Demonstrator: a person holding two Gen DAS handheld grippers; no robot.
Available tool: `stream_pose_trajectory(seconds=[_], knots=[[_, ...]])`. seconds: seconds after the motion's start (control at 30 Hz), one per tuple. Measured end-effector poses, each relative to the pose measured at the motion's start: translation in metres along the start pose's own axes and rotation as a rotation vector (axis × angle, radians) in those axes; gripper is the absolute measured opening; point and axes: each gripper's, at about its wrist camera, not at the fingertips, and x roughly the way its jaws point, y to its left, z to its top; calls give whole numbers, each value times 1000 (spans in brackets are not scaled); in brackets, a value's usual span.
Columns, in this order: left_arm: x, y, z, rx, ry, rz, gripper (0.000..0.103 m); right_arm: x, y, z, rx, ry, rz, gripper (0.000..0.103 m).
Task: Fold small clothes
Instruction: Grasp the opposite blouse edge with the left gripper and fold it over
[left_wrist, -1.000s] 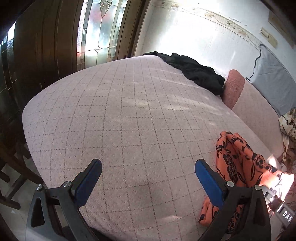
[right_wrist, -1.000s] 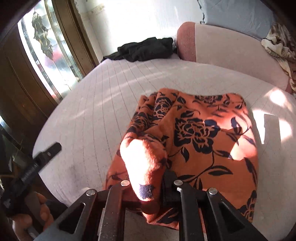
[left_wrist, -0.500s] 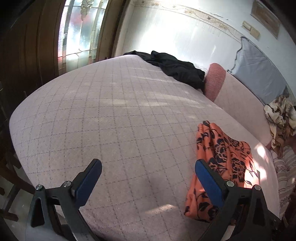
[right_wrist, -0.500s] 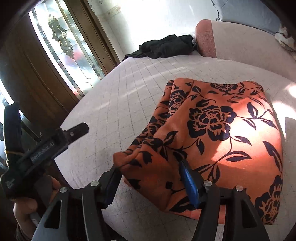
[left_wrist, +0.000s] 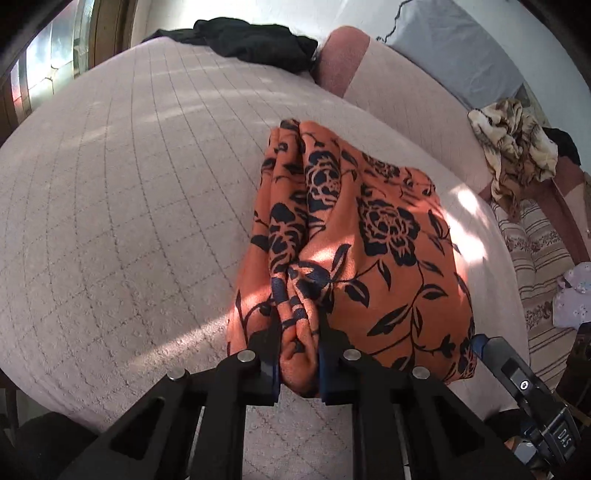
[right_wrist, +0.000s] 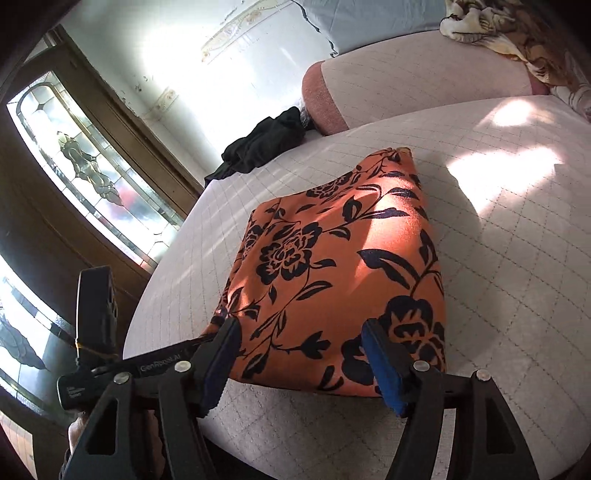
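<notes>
An orange garment with a black flower print (left_wrist: 376, 236) lies folded on the pink quilted bed (left_wrist: 129, 206). My left gripper (left_wrist: 297, 332) is shut on a bunched fold at the garment's near left corner. In the right wrist view the garment (right_wrist: 332, 273) lies flat, and my right gripper (right_wrist: 301, 354) is open, its two blue pads on either side of the garment's near edge without squeezing it. The left gripper's body (right_wrist: 96, 310) shows at the left of that view.
A black garment (left_wrist: 255, 40) lies at the bed's far end beside a pink bolster (left_wrist: 340, 55). A grey pillow (left_wrist: 454, 48) and a tan patterned cloth (left_wrist: 513, 144) lie to the right. A stained-glass wooden door (right_wrist: 85, 173) stands left of the bed.
My left gripper moved right to the orange garment and shut on its near left corner. My right gripper let go of the garment, opened and shifted to its near right edge.
</notes>
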Motion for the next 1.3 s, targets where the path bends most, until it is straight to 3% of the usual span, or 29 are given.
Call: stream_pose_trajectory(seconds=[0.07,0.13,0.2,0.3,0.33,0.4,0.57,0.7,0.83,0.87,0.93,1.07,1.13,1.2,1.3], knots=[[-8,2,-2,-16,-30,5,15,-2,-4,1,9,-8,8,71],[12,12,-8,-55,26,29,16,0,-9,1,16,-8,15,71],[15,14,-10,-53,26,32,18,6,-13,3,21,3,18,71],[-3,7,-6,-54,21,43,26,9,-16,8,18,12,37,72],[-11,5,-5,-43,6,84,35,9,-17,9,18,7,38,73],[-29,4,2,-34,-53,123,40,10,-21,10,26,4,51,74],[-37,-11,40,11,-76,-17,40,15,-28,6,54,3,76,74],[14,-27,75,44,32,-22,39,15,-29,4,63,-2,100,75],[56,-25,86,33,143,-5,38,14,-35,4,77,-5,121,75],[60,-24,85,35,147,-18,20,14,-36,4,80,-4,125,75],[53,-23,84,39,120,-39,11,14,-37,5,83,-5,132,75],[27,-24,75,62,3,-5,10,14,-38,6,83,-5,142,75],[57,-10,69,32,86,12,11,15,-36,6,70,2,138,75],[57,-2,69,14,63,-37,14,17,-33,9,63,12,140,75],[52,2,70,23,67,-54,14,9,-27,20,47,-2,146,75]])
